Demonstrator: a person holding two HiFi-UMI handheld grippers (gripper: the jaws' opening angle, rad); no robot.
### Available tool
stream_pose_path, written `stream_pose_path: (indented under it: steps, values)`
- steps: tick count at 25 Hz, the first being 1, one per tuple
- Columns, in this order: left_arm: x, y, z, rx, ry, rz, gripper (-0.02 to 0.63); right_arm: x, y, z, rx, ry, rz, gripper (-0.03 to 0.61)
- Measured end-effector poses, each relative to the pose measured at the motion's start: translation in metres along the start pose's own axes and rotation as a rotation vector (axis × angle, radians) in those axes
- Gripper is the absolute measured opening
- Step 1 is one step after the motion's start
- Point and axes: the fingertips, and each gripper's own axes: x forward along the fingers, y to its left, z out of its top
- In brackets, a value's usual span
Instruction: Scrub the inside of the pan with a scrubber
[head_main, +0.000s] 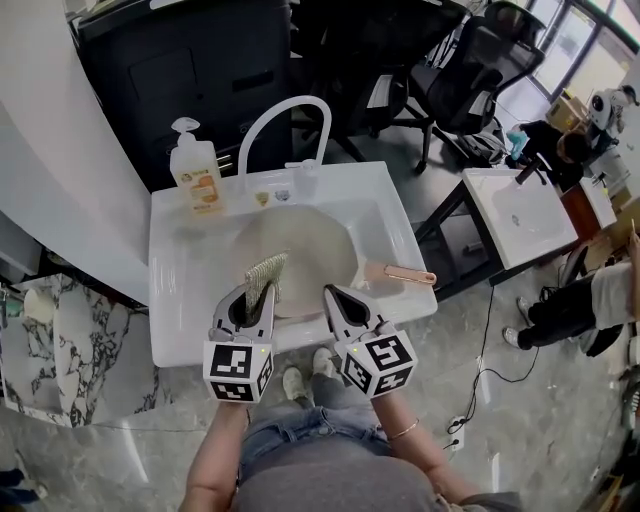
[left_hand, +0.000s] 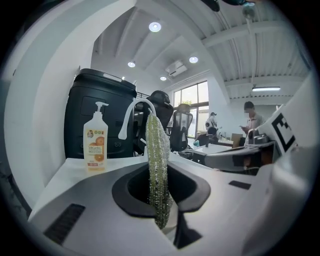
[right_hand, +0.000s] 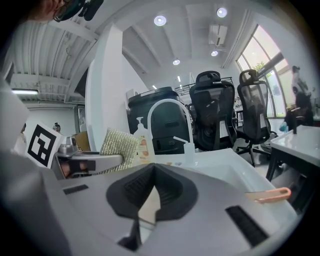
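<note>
**Scrubber clamped in your left gripper, above the pan's near rim**

Your left gripper (head_main: 252, 300) has its jaws closed on a greenish-silver mesh scrubber (head_main: 265, 272); in the left gripper view the scrubber (left_hand: 157, 165) stands upright, edge-on, pinched at its lower end and rising well above the jaw tips; in the head view it sits over the near-left rim of the pan, and whether it touches the pan cannot be told.

The round beige pan (head_main: 300, 250) lies in the basin of the white rectangular sink (head_main: 180, 300); its rose-coloured handle (head_main: 400, 273) points to your right and lies across the sink's right rim; the right gripper view shows that handle (right_hand: 270, 195) low at the right.

Your right gripper (head_main: 335, 298) has its jaws together at the tips, holding nothing; it is just beside the left gripper, its tips over the near rim of the pan; from the right gripper view the scrubber (right_hand: 119, 145) shows broadside at the left.

At the back of the sink stands a white arched faucet (head_main: 285, 115); to its left, on the back-left corner, a clear pump bottle of soap with an orange label (head_main: 200, 178) stands upright; black office chairs (head_main: 480, 60) stand beyond the sink.
</note>
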Motion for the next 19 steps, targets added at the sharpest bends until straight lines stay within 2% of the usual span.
stream_pose_path:
  steps: [19]
  values:
    - [-0.0030, -0.0030, 0.0046, 0.009, -0.028, -0.006, 0.063, 0.0002, -0.0013, 0.0006, -0.006, -0.022, -0.016, 0.009]
